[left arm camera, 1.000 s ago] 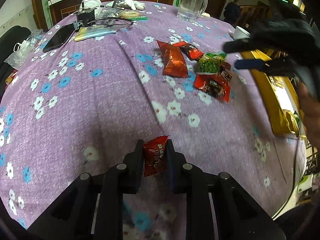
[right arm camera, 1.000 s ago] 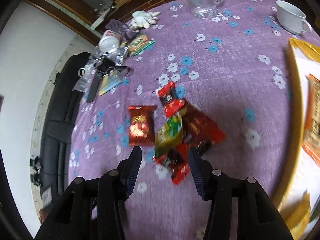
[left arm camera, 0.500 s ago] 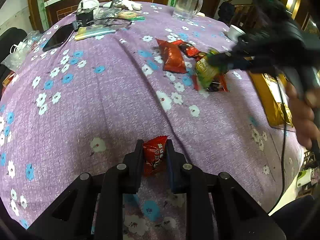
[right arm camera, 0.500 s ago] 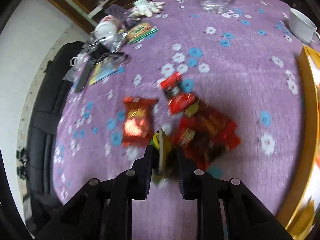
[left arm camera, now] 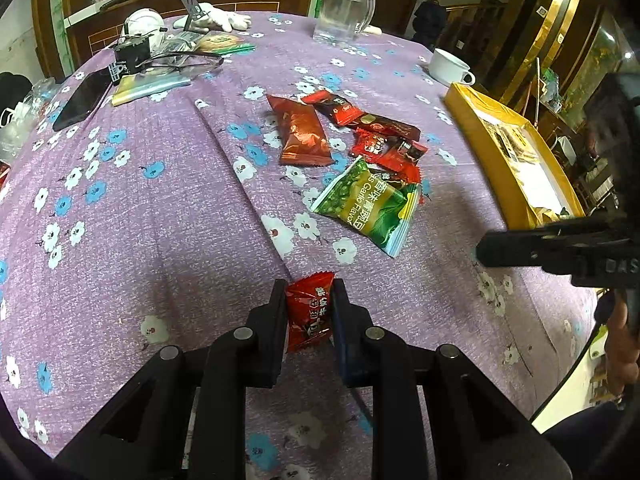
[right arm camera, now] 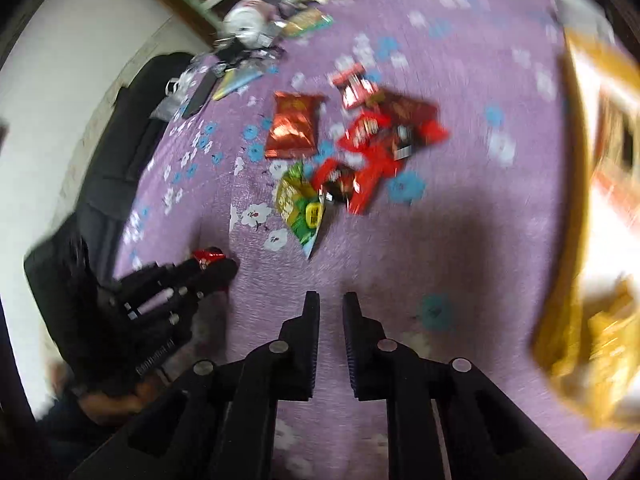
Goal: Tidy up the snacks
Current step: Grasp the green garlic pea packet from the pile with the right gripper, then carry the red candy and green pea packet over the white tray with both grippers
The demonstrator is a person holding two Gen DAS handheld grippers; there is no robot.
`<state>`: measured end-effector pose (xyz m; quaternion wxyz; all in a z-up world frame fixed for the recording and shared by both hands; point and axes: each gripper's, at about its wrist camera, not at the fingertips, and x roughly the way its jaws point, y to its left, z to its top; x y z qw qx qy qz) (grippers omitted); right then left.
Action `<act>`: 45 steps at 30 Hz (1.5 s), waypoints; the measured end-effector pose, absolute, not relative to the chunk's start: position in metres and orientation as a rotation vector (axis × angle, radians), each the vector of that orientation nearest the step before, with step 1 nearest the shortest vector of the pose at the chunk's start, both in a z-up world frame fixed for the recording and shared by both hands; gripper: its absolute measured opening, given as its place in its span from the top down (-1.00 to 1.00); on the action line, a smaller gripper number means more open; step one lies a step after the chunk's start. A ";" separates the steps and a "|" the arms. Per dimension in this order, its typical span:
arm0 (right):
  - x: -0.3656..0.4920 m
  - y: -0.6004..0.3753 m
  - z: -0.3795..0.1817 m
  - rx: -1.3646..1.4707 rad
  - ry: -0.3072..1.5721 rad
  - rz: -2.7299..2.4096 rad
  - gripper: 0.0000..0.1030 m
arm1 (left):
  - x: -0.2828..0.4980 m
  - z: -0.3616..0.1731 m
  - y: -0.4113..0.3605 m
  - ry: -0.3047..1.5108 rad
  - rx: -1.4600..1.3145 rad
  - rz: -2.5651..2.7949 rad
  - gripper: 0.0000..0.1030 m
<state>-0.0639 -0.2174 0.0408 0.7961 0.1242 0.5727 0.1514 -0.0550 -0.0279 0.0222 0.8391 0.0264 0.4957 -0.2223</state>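
right gripper [right arm camera: 331, 312]: jaws pinched nearly together w/ nothing between them. Half a sec ago it had the green foil garlic-pea snack packet [left arm camera: 370, 208] clamped, so that grab slipped or got let go.
green packet now: flat on the purple flower-print tablecloth on the table [left arm camera: 168, 216], at the near edge of the snack pile. It's shifted toward the camera vs a sec ago, when it sat in the middle of the heap.
right gripper position: pulled off to the side, near the yellow cardboard box [left arm camera: 516, 148] but not over it. Right wrist view is smeared, so it's def still on the move.
left gripper [left arm camera: 309, 312]: no change, still clamped on the small red twist-end candy wrapper [left arm camera: 310, 312], parked just above the cloth.
rest of pile: copper-red foil packet [left arm camera: 302, 136] + the cluster of small red and dark wrappers [left arm camera: 384, 142] still on the cloth, a bit stirred up imo.
box: some gold-wrapped stuff already inside, can't make out more.
what it means: the green one didn't make it into the box, prob needs a regrab. The red candy is ready to go over whenever. Most of the sorting is still ahead tbh.
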 end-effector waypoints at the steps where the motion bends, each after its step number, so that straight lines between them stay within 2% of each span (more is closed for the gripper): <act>1: -0.063 -0.213 0.048 0.208 1.213 0.323 0.41 | -0.055 0.022 -0.027 1.051 0.049 -0.467 0.66; 8: -0.036 -0.168 0.063 -0.003 1.139 0.385 0.25 | -0.060 0.024 -0.013 1.047 0.022 -0.426 0.66; 16: 0.003 -0.138 0.025 -0.159 1.197 0.390 0.22 | -0.069 0.026 0.011 1.043 -0.008 -0.368 0.66; 20: -0.001 -0.126 0.011 -0.203 1.211 0.392 0.37 | -0.069 0.026 0.016 1.043 -0.017 -0.353 0.66; 32: -0.038 -0.184 0.033 0.145 1.209 0.375 0.38 | -0.059 0.031 -0.013 1.035 0.011 -0.421 0.66; 45: -0.075 -0.245 0.058 0.283 1.140 0.293 0.38 | -0.055 0.042 -0.074 1.019 0.091 -0.551 0.66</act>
